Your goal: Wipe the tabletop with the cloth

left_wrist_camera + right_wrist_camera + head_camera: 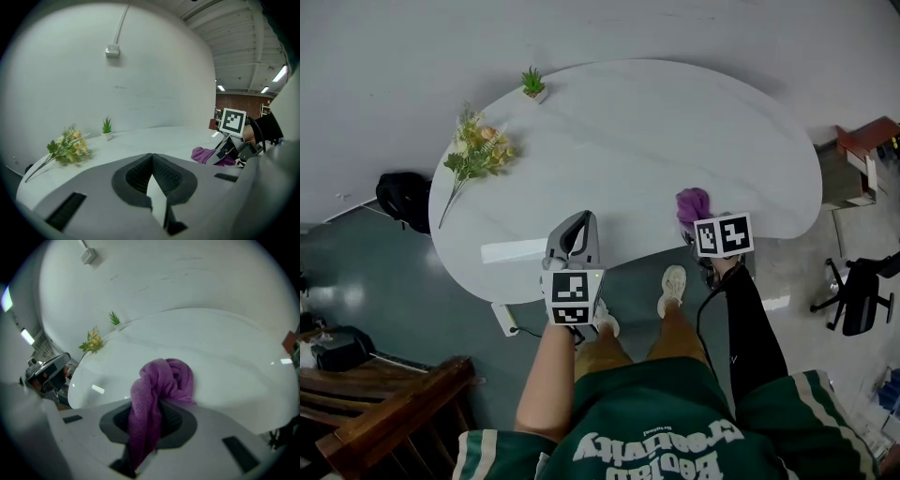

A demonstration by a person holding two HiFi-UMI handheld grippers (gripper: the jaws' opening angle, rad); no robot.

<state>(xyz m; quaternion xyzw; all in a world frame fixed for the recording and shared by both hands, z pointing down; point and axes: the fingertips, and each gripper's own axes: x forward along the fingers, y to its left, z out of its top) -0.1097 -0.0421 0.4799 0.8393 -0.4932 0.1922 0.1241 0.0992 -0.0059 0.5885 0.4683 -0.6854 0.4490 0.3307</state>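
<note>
A pale, kidney-shaped table stood against a plain white wall, its top bare but for greenery at the far left side. The fingers of the right gripper were clamped on a purple cloth, which ran down between the pads and bunched into a loose knot just past the tips. That knot lay low over the table near its front edge, on the person's right; whether it pressed flat on the surface could not be told. The fingers of the left gripper met at their tips with nothing between them, and that gripper hung idle over the front edge, well apart from the cloth. Farther out, a bunch of flowers lay at the left end and a small potted plant stood near the far rim. The step in hand looked to be the start of a wiping pass. The next move would likely call for pressing the wad down so more of it spread flat, then sweeping across the open middle while stopping short of the flowers and pot.
</note>
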